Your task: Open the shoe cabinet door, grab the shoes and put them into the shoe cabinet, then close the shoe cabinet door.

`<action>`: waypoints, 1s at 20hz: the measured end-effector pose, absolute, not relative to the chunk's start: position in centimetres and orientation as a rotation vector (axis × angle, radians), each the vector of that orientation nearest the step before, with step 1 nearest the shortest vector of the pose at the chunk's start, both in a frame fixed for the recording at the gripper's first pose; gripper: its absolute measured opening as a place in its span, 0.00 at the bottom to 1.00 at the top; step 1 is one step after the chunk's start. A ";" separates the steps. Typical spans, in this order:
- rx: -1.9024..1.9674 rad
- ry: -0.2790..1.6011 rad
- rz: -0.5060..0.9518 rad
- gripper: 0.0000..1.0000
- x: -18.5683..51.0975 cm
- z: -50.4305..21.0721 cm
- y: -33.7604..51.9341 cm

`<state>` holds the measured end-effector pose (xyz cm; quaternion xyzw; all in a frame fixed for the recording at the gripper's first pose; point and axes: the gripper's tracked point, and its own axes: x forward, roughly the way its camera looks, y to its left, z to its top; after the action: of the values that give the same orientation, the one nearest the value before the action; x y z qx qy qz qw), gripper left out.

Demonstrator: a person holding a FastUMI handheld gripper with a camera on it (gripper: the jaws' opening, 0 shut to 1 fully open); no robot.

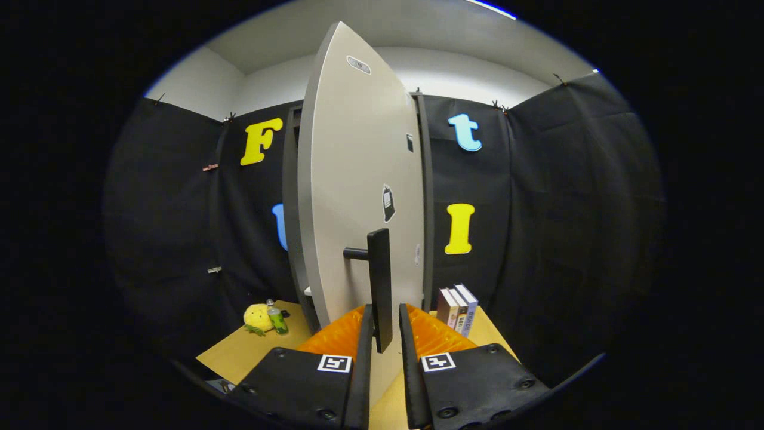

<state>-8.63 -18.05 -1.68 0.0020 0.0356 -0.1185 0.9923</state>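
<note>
Claw: fingers close together w/ the lower end of the black bar handle between them; can't tell if both press on it, a slim gap shows on the right side. Handle stands upright on a short post off the shoe cabinet door, pale grey. Door swung partly open, its edge facing the claw, dark cabinet frame just behind. Wooden tabletop has open room left of the door up to a yellow plush toy & small green bottle, touching. Right of the door, three upright books near the tabletop edge.
</note>
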 end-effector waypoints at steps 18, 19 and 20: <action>0.032 0.070 -0.307 0.27 -10.4 -4.7 -15.9; 0.034 0.092 -0.302 0.27 -9.5 -6.1 -14.8; 0.031 0.114 -0.295 0.27 -8.6 -7.6 -13.8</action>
<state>-8.59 -13.83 -7.65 0.0152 0.0569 -0.1469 0.9874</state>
